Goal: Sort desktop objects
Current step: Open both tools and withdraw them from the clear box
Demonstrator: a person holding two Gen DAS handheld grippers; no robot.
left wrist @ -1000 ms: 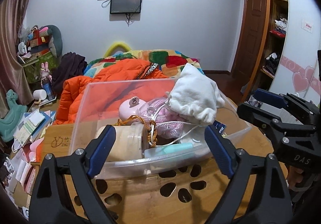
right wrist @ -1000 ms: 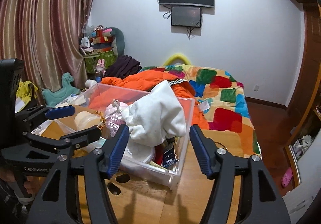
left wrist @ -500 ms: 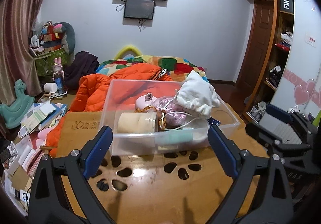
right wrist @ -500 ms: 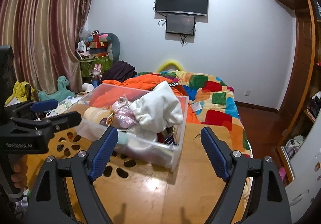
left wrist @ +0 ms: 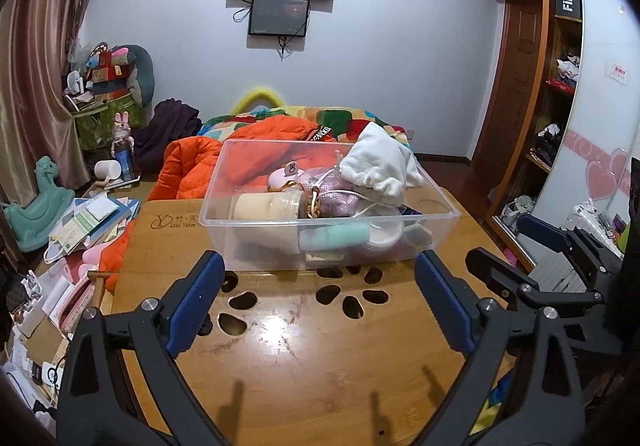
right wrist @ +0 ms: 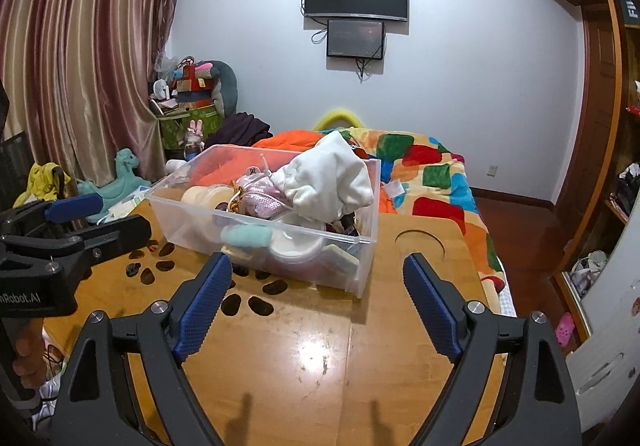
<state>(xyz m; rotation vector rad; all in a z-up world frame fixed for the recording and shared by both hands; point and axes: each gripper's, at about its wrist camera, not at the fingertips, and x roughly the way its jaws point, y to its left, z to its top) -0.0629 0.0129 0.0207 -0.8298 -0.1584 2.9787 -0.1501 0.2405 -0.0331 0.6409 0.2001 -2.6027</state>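
Bin (left wrist: 256,238) on table (left wrist: 320,358), bed (right wrist: 432,166) behind

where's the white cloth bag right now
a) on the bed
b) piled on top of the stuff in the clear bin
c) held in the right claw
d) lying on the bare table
b: the white cloth bag sits heaped on the other items inside the clear bin, while the right claw stands open and empty over the wooden table.
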